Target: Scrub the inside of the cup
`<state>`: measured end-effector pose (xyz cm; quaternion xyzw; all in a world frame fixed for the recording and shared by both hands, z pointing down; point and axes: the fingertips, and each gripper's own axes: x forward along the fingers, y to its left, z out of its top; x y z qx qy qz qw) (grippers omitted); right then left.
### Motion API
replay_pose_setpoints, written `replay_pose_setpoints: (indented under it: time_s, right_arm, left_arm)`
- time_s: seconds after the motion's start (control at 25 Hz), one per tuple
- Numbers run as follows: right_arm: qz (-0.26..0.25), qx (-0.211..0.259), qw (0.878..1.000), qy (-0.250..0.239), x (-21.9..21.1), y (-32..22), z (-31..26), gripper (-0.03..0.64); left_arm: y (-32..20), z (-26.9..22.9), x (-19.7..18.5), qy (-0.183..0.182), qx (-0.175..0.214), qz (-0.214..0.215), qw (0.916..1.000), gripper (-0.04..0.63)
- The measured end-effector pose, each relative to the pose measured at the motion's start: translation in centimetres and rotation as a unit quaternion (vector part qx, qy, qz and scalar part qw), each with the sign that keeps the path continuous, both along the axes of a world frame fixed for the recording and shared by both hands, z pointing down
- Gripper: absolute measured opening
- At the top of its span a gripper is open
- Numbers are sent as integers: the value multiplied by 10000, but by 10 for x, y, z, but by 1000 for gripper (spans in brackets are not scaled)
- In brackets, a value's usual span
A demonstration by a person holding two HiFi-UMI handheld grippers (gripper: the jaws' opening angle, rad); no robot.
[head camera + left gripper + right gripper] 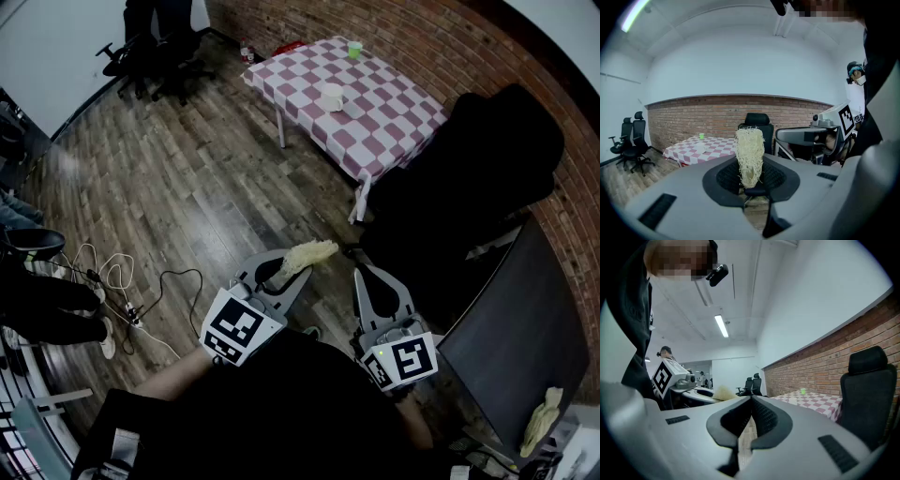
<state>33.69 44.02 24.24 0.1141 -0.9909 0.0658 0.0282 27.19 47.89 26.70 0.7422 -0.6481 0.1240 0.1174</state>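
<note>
A white cup (332, 96) stands on the checkered table (375, 122) far ahead, with a small green cup (354, 49) near the table's far end. Both grippers are held close to my body, well short of the table. My left gripper (284, 269) is shut on a pale yellow loofah scrubber (310, 253), which sticks up from between the jaws in the left gripper view (750, 157). My right gripper (360, 273) is shut with nothing in it; its pads meet in the right gripper view (751, 401). The table (712, 147) looks small and distant.
A black office chair (469, 178) stands between me and the table's near end. A dark desk (516, 337) with a yellow cloth (544, 422) is at my right. Cables (122, 281) lie on the wood floor at left, beside a person's legs (37, 309). Office chairs (155, 47) stand far back.
</note>
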Motion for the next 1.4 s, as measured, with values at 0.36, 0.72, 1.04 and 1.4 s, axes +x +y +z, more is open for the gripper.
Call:
replay_pose_setpoints:
  time_s: [0.36,0.72,1.04,1.4]
  right_arm:
    - [15,67,10000,35,12,11,0,21]
    - [21,-437,9990,53,2,12,16,21]
    - [136,-1052,9931,493,-42,-9,62,21]
    - [693,-1050,9892,755,-156,-77,51,21]
  left_arm:
    - [8,2,5,124,48,-90,9999,84]
    - [11,16,-1,283,-275,-63,9992,84]
    - [-7,56,-50,898,-720,-191,9932,84]
    - [-85,33,-174,1118,-317,109,9932,84]
